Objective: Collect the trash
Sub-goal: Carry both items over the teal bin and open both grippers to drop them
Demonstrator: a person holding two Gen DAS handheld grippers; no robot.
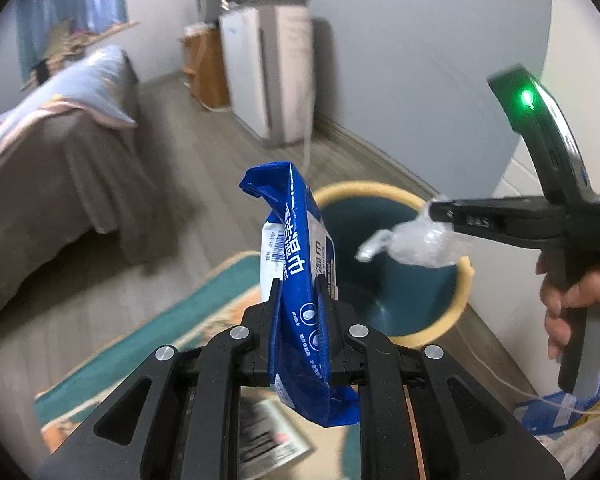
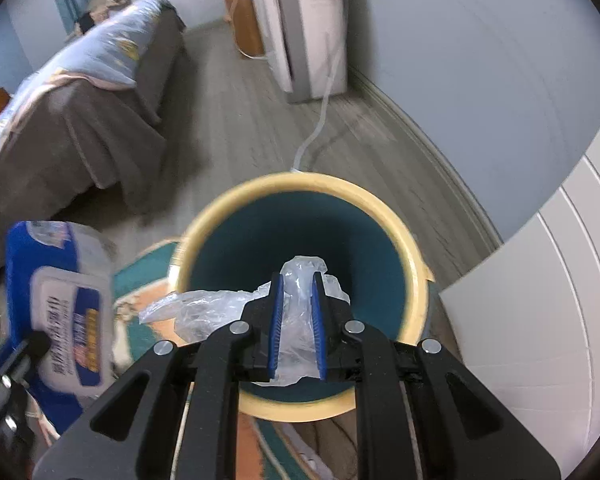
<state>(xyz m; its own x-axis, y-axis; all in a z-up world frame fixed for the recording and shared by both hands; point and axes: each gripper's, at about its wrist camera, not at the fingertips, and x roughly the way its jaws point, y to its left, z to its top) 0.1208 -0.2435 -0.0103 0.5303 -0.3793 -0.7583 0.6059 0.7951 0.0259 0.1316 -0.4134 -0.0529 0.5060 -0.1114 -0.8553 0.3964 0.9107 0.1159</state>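
Note:
My left gripper [image 1: 299,292] is shut on a blue and white wet-wipe packet [image 1: 296,240], held upright above the rug. The packet also shows at the left of the right wrist view [image 2: 56,304]. My right gripper [image 2: 297,288] is shut on a crumpled clear plastic wrapper [image 2: 296,320], held over the open mouth of a teal bin with a yellow rim [image 2: 416,280]. In the left wrist view the right gripper [image 1: 434,212] holds the wrapper [image 1: 412,244] above the bin [image 1: 464,280]. The bin's inside looks dark.
A bed with a brown skirt and pale quilt [image 1: 60,140] stands at the left. A white cabinet [image 1: 268,76] stands by the far wall. A teal and orange rug [image 1: 160,328] lies under the bin. A white hose [image 2: 320,120] runs along the floor. More packaging [image 1: 560,412] lies at the lower right.

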